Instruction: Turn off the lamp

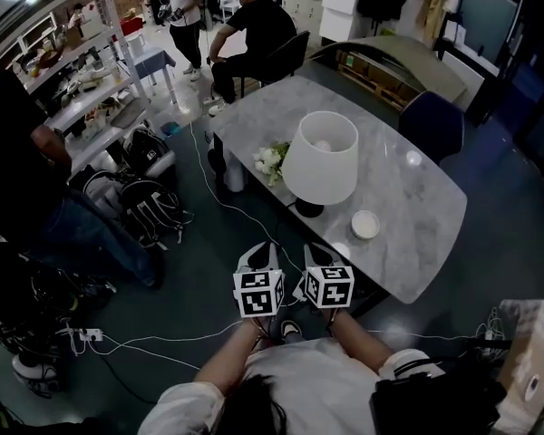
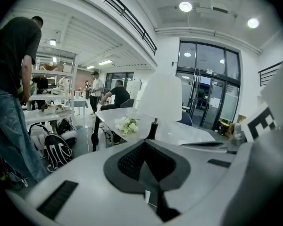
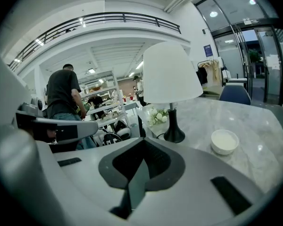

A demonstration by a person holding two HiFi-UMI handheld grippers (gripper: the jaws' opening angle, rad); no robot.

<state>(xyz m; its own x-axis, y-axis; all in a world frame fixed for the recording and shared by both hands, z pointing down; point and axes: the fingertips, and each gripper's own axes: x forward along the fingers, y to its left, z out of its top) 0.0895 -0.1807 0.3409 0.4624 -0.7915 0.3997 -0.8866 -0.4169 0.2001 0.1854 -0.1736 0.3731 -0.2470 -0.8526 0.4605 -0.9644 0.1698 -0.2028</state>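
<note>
Grey marble bench (image 1: 417,216) carrying a white-shaded table lamp with a black base (image 1: 319,161) near its middle. At the lamp's 9 o'clock, just beside it, a bunch of white flowers (image 1: 272,159); at its 5 o'clock, a small round white bowl (image 1: 364,224). Black backpacks (image 1: 150,208) on the floor, off at 9 o'clock. Left hand-held gripper (image 1: 261,248) and right hand-held gripper (image 1: 317,250) side by side short of the bench edge, both closed and empty. Lamp at 12 o'clock from the right one, 1 o'clock from the left, well apart.

This is an open-plan lab or workshop office. Metal shelving (image 1: 82,80) crowded with gear fills the upper left, backpacks (image 1: 150,208) and trailing cables (image 1: 163,338) lie on the dark floor, and people (image 1: 254,30) work near a marble tabletop (image 1: 408,207). A mezzanine railing (image 3: 122,17) and glass doors (image 2: 207,93) surround it.
</note>
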